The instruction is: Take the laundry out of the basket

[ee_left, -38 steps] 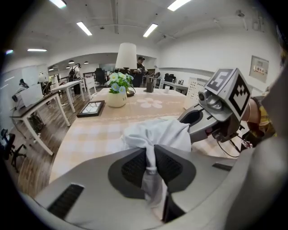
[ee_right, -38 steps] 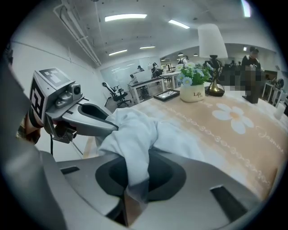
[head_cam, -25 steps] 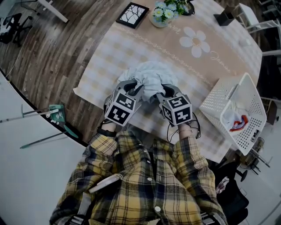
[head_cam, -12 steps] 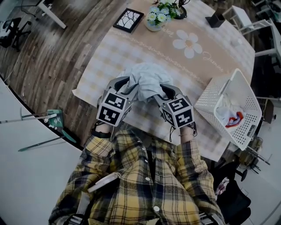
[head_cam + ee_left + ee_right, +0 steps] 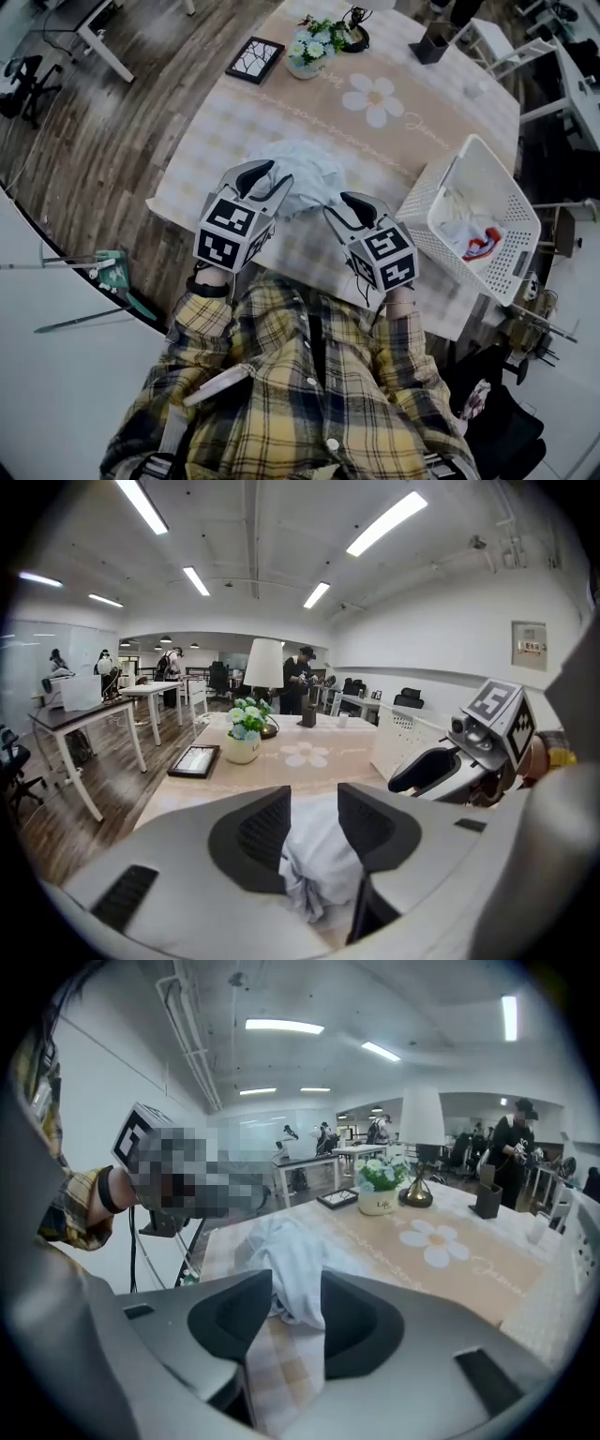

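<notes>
Laundry (image 5: 305, 169) on table (image 5: 309, 117), left claw (image 5: 265, 180), right claw (image 5: 339, 204) just opened, empty above it

Open-plan office. Dark wood-plank floor (image 5: 122, 122). White walls (image 5: 441, 639); white ceiling (image 5: 281, 546) with fluorescent strip lights (image 5: 386, 522). White desks (image 5: 84, 712) stand across the room. A table (image 5: 216, 141) carries a beige checked tablecloth (image 5: 422, 127).

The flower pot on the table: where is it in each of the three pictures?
Head view: flower pot, top centre.
Left gripper view: flower pot, left of centre.
Right gripper view: flower pot, slightly right of centre.
Shared landmark: daisy print beside it.
</notes>
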Action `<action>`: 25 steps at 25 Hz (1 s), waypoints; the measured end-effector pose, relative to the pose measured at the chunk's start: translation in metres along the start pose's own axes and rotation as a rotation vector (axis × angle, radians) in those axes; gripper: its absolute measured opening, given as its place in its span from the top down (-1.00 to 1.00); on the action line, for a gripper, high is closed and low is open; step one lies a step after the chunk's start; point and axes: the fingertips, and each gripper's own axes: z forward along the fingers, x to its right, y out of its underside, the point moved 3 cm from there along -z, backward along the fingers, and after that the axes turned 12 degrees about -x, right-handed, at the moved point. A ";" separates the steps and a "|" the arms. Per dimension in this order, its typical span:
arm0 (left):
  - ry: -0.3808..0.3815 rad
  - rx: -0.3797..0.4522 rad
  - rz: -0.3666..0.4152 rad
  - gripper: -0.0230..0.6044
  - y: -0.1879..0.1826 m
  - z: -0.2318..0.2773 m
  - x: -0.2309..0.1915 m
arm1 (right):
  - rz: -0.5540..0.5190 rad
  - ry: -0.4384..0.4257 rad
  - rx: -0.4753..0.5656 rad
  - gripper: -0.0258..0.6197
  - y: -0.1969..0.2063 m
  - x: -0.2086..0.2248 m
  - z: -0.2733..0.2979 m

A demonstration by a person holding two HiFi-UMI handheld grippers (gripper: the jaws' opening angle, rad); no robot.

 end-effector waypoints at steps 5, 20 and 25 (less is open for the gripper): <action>0.078 0.079 0.014 0.30 -0.036 -0.006 0.034 | 0.057 0.014 0.152 0.36 -0.011 0.011 -0.052; 0.342 0.303 0.171 0.52 -0.156 -0.022 0.189 | 0.116 0.244 0.515 0.81 -0.009 0.057 -0.236; 0.415 0.353 0.213 0.65 -0.184 -0.016 0.243 | 0.156 0.320 0.546 0.88 0.019 0.078 -0.282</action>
